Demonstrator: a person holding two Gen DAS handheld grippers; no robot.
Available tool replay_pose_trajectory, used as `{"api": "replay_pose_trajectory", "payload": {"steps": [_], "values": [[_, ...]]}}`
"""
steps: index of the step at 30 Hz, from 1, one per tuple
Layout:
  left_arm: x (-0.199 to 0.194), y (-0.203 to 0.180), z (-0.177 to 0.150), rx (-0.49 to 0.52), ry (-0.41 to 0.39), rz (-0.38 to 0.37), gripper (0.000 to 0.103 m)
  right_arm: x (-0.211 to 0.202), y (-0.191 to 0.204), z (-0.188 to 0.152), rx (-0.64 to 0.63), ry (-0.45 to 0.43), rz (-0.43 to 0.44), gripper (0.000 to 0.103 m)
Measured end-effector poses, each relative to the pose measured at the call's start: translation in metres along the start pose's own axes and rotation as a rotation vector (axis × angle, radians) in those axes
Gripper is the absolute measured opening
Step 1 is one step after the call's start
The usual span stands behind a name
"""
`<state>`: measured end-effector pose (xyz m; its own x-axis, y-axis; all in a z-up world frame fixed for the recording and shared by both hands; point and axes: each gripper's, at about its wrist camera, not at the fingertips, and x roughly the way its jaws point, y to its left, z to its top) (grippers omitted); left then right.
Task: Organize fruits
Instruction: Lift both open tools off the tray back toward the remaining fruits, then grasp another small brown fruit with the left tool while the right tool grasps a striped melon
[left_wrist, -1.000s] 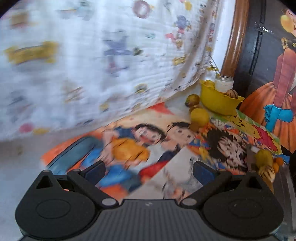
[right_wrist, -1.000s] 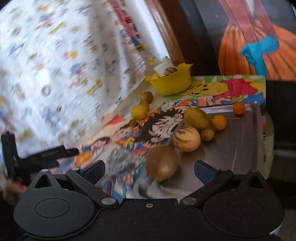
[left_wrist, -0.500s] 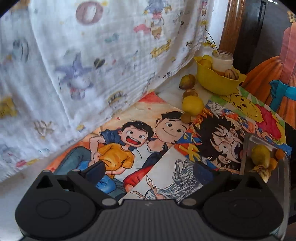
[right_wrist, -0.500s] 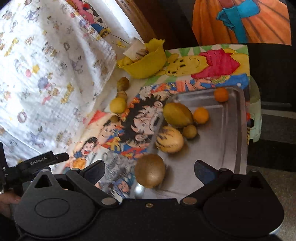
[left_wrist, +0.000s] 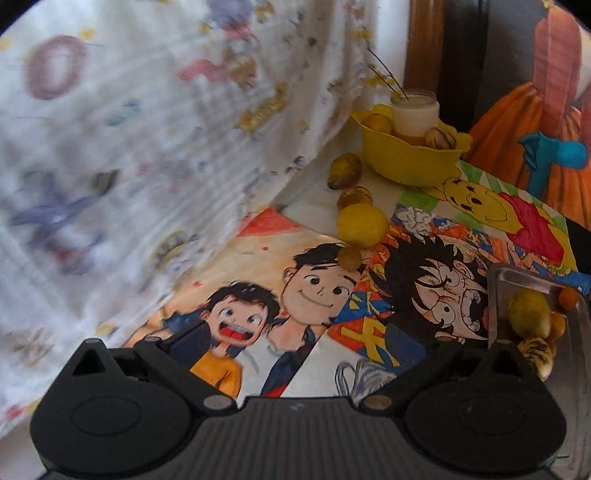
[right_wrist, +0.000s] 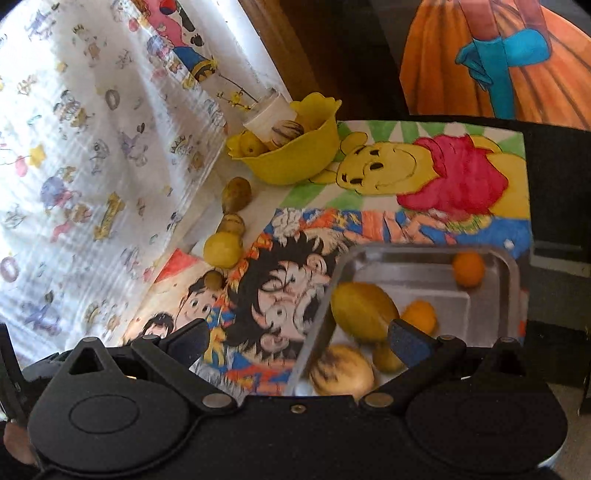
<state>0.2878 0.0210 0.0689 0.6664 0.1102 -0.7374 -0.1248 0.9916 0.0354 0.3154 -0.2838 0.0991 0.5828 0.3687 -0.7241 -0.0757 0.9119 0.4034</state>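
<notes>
Shiny metal tray (right_wrist: 515, 273), glossy yellow plastic bowl (right_wrist: 295, 162), crinkled printed cloth (right_wrist: 74, 147), perhaps matt paper drawings (right_wrist: 424, 177).

Ahead of the right hand-held gripper (right_wrist: 295, 341), a metal tray (right_wrist: 515, 273) holds a large yellow-green fruit (right_wrist: 364, 310), a striped pale fruit (right_wrist: 341, 371) nearest the fingers, a small yellow one (right_wrist: 386, 356) and two small orange fruits (right_wrist: 419, 317), one apart in the far corner. Farther ahead to its left, four loose fruits (right_wrist: 222, 250) lie in a line toward a yellow bowl (right_wrist: 295, 162) holding more fruit.
</notes>
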Motion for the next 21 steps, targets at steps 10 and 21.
{"api": "replay_pose_trajectory", "payload": {"steps": [10, 21], "values": [[0.049, 0.002, 0.021, 0.112, -0.025, -0.029, 0.103, 0.046, 0.026, 0.048, -0.038, -0.016, -0.040, 0.102], [0.088, -0.018, 0.027, 0.130, -0.058, -0.036, 0.102, 0.122, 0.050, 0.096, -0.160, 0.073, 0.000, 0.100]]}}
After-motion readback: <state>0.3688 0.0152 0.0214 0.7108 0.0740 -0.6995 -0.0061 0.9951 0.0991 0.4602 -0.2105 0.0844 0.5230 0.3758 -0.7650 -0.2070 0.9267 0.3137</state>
